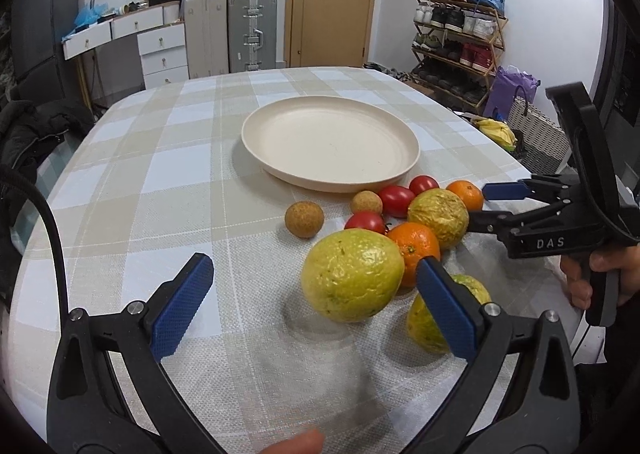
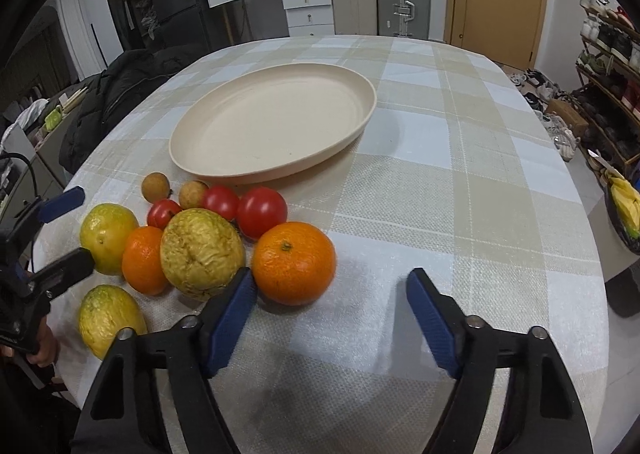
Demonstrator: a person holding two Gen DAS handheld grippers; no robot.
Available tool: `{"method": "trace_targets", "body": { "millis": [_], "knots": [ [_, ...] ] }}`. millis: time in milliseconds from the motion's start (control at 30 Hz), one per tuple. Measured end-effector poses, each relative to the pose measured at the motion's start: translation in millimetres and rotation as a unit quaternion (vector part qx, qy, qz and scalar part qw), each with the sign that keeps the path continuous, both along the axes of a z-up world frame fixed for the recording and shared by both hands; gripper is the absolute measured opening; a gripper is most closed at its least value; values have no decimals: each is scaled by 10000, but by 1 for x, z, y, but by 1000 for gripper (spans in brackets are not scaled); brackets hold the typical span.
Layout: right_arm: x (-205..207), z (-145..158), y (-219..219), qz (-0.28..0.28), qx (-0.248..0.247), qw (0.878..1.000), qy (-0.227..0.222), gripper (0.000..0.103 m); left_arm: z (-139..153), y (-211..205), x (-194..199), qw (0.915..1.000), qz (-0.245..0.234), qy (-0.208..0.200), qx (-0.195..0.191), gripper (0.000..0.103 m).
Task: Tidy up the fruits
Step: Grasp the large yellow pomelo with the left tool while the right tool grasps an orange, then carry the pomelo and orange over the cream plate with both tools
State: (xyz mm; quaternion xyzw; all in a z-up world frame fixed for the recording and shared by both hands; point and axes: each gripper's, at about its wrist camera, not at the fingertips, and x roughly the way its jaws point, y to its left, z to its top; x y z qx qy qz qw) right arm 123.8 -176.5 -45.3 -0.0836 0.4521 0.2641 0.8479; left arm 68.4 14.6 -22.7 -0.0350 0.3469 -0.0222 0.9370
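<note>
A: Left wrist view: left tongs (image 1: 314, 304) spread wide over the checked surface (image 1: 160, 189), pinching nothing. Big yellow-green fruit (image 1: 352, 275) sat between the blue pads, nearer the right pad (image 1: 444, 310), apart from the left one.

B: Right wrist view: right tongs (image 2: 330, 306) also spread, gripping nothing. Large orange (image 2: 294, 262) lay just ahead, beside the left pad (image 2: 230, 320). Wrinkled yellow fruit (image 2: 202, 254) sat left of that pad, close against it.

A: And the rest?

B: Red tomatoes (image 2: 262, 211) and small brown fruits (image 2: 156, 187) clustered further ahead of both tongs. Cream plate (image 2: 256, 175) beyond, bare inside.
</note>
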Motion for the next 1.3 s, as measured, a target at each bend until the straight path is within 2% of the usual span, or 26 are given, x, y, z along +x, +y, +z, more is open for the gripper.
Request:
{"method": "trace_targets", "body": {
  "millis": [33,200,367,533,767,1033,1300],
  "knots": [
    [0,1,1,53,23,10000,5,64,-1,-3,-1,10000,-33,5,5,97],
    [-7,3,6,297,239,9993,55,41,-7,-8,3,9996,-181,193,-116,85],
    [-13,3,4,249,300,9992,-34,41,-10,-12,4,9984,-339,338,-306,73],
    [-18,8,-4,132,413,9989,-163,41,-15,-12,10,9961,-489,472,-571,54],
    [-23,17,-7,121,560,9978,-328,41,-17,-13,9,9961,-501,430,-577,54],
    [-32,27,-9,167,725,9955,-594,41,-7,-11,-2,9973,-369,86,-632,53],
    [-34,40,-17,132,1043,9915,-768,41,7,-4,-8,9984,-67,-227,-504,53]
  ]
}}
